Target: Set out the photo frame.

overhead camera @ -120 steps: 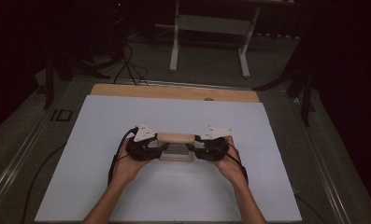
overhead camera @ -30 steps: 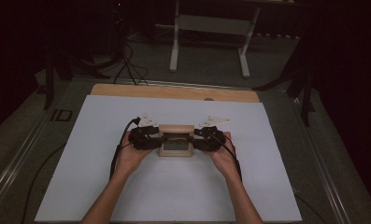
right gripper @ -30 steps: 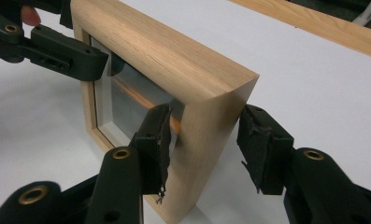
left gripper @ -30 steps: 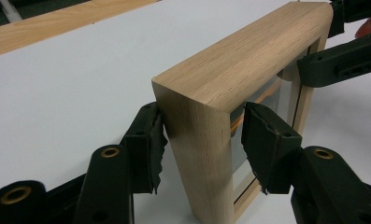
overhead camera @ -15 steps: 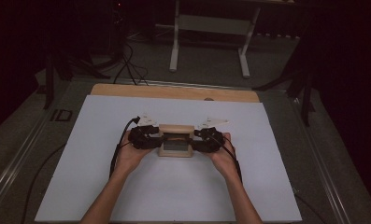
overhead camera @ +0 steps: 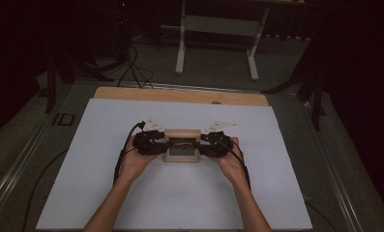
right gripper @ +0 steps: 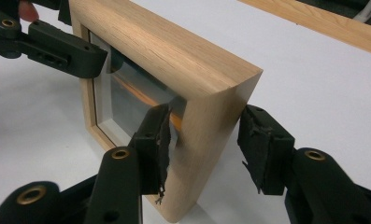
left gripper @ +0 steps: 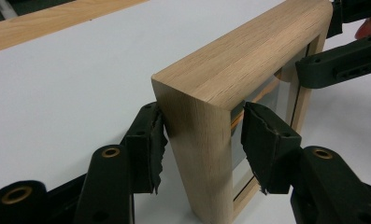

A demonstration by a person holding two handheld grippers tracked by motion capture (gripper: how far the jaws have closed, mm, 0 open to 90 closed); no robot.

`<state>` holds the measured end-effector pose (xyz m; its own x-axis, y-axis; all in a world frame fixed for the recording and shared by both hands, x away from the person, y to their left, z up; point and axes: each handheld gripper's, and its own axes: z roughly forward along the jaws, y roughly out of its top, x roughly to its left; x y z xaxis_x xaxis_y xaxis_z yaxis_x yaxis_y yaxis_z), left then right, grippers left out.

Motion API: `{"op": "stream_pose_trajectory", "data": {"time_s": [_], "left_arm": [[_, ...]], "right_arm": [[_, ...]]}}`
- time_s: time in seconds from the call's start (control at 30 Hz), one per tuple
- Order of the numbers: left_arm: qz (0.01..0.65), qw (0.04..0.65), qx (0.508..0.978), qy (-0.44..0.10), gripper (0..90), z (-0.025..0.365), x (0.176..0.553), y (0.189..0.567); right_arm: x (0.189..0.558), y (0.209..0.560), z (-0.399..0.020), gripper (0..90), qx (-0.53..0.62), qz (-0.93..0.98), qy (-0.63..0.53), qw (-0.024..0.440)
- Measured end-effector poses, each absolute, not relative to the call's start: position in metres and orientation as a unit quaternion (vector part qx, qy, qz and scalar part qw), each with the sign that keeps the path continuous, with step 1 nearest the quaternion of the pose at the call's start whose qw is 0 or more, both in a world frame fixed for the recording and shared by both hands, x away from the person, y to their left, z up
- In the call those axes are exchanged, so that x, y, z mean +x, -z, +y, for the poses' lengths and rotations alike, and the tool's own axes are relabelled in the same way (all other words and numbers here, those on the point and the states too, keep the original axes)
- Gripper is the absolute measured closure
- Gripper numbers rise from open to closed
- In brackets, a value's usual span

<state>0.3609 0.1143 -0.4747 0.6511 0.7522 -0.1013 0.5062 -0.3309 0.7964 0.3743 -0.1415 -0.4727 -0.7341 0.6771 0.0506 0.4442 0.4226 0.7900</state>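
A deep light-wood picture frame (overhead camera: 182, 145) with a glass front stands on edge on the white table top (overhead camera: 180, 203), between my two hands. My left gripper (overhead camera: 163, 144) straddles its left side. In the left gripper view the left gripper (left gripper: 204, 140) has one pad against the wood of the frame (left gripper: 248, 60) and the other a small gap off the glass side. My right gripper (overhead camera: 202, 145) straddles the frame's right side. Its jaws have just been closing around the frame (right gripper: 174, 51). The right gripper (right gripper: 204, 144) has one pad at the front rim and the other a sliver off the back.
A bare wooden strip (overhead camera: 180, 95) runs along the table's far edge. Beyond it stand the white legs of a stand (overhead camera: 216, 43) on a dark floor with cables. Black cables trail from both grippers back along my forearms.
Since the oldest frame both grippers and the frame have shifted a little away from me, and the glass front now shows. Over the last second nothing has visibly moved.
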Motion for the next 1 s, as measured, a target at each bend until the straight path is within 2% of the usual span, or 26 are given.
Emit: {"op": "stream_pose_trajectory", "data": {"time_s": [0.2, 0.4, 1.0], "left_arm": [[0.396, 0.423, 0.802, -0.142, 46.0, 0.115, 0.361, 0.477], [0.403, 0.428, 0.797, -0.139, 43.2, 0.121, 0.359, 0.478], [0.405, 0.439, 0.788, -0.152, 43.4, 0.143, 0.339, 0.469]], "right_arm": [[0.373, 0.473, -0.141, 46.3, 0.335, 0.837, -0.413, 0.132], [0.371, 0.471, -0.142, 42.7, 0.335, 0.834, -0.417, 0.134], [0.358, 0.464, -0.158, 42.3, 0.335, 0.824, -0.433, 0.143]]}}
